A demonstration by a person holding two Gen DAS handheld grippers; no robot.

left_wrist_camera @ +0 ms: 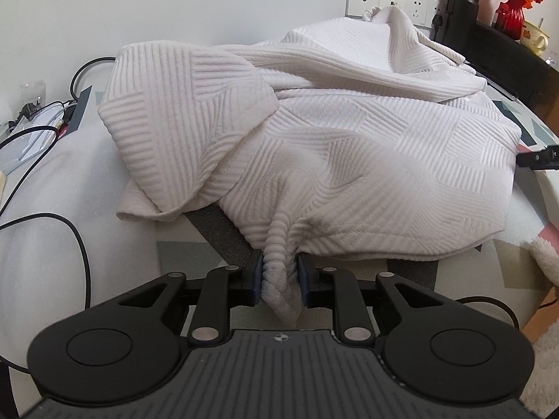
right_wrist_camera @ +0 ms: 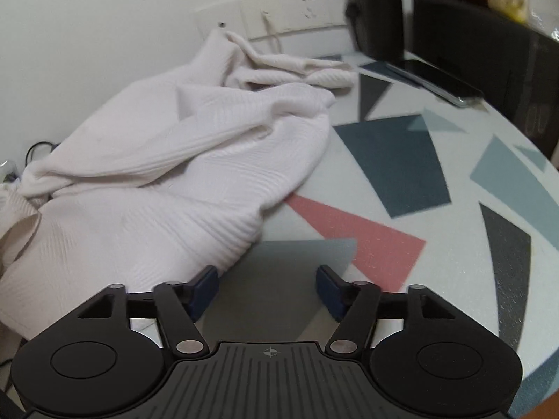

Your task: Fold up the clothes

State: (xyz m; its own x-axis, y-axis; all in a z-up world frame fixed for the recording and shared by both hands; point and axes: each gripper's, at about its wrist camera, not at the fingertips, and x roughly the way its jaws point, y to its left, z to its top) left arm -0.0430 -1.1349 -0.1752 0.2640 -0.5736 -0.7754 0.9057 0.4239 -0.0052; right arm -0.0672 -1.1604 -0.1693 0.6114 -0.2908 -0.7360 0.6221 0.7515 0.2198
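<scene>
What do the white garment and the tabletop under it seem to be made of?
The white garment looks like a thick, soft knit with a matte finish: raised ribs run in blocks, and it bunches where the left gripper pinches it. The tabletop looks hard and smooth, perhaps printed laminate or glass: flat coloured shapes, slight sheen.

White wall [left_wrist_camera: 209,0] with socket panel [left_wrist_camera: 387,1], geometric-patterned tabletop [right_wrist_camera: 401,174], red vase [left_wrist_camera: 510,17] of orange flowers

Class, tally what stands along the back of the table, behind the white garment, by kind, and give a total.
Black flask: 1
Red vase of orange flowers: 1
Cream cup: 1
Total: 3
</scene>
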